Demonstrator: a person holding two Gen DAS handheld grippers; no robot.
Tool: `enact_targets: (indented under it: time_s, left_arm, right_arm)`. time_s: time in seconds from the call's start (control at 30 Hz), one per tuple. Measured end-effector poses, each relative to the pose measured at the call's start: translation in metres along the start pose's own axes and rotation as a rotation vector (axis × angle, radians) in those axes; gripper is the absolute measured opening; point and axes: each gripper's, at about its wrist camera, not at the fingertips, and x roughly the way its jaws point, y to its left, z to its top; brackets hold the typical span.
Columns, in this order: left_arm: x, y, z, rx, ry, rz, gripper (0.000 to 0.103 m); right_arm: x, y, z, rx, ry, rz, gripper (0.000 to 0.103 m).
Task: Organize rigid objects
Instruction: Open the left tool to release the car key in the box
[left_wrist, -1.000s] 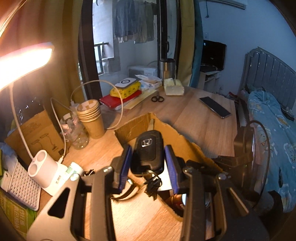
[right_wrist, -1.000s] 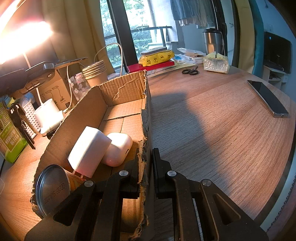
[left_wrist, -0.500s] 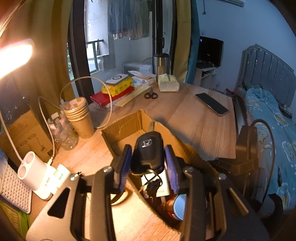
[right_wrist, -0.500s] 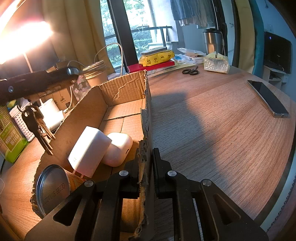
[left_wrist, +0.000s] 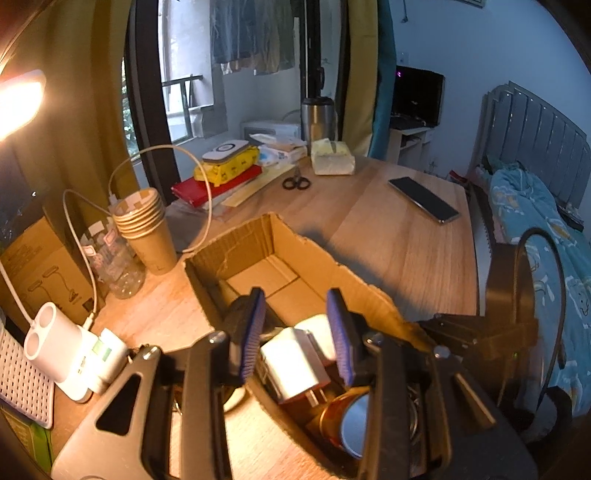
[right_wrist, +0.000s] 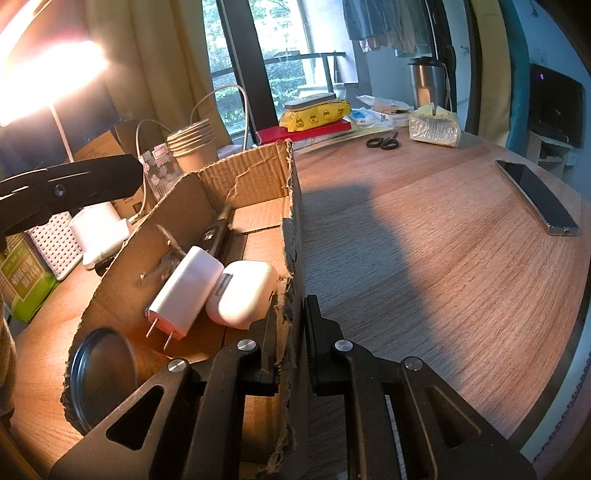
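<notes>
My left gripper (left_wrist: 295, 295) hangs over the open cardboard box (left_wrist: 280, 229); its jaws are closing with nothing between the blue pads. A black car key fob (right_wrist: 213, 236) leans against the box's left inner wall, its key bunch (right_wrist: 166, 267) blurred just below it. Inside the box also lie a white plug charger (right_wrist: 184, 291), a white earbud case (right_wrist: 243, 291) and a tin can (right_wrist: 103, 373) on its side. My right gripper (right_wrist: 291, 306) is shut on the box's torn right wall (right_wrist: 291, 221), near the front corner.
Left of the box stand stacked paper cups (left_wrist: 144, 221), a clear bottle and a white holder (left_wrist: 51, 339) with cables. Farther back on the wooden table are books, scissors (left_wrist: 295, 181) and a tissue pack (left_wrist: 332, 160). A phone (left_wrist: 423, 199) lies at the right.
The left gripper moved over the box and let go of the key fob, which now rests inside the box. The right gripper kept its hold on the box wall.
</notes>
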Motion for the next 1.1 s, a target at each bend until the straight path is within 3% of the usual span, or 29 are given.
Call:
enact_targets:
  time_s: [0.4,0.6,0.87,0.93,1.1]
  left_arm:
    - [0.004,0.005,-0.005,-0.001,0.031,0.012,0.037]
    - [-0.005,0.010,-0.007,0.007,0.024,0.044,0.052]
    - [-0.019,0.030,-0.012,-0.021,0.009,0.083,0.055]
    - [-0.023,0.038,-0.015,-0.032,0.006,0.100,0.064]
    - [-0.029,0.055,-0.022,-0.059,0.013,0.131,0.068]
  right_arm:
    - [-0.001,0.000,0.000,0.001,0.000,0.001,0.012]
    - [-0.001,-0.001,0.001,0.001,0.000,0.000,0.013]
    - [-0.001,-0.001,0.000,0.000,0.000,0.000,0.013]
    - [-0.001,-0.001,0.001,0.001,0.000,0.000,0.013]
    - [-0.001,-0.001,0.001,0.001,0.000,0.000,0.013]
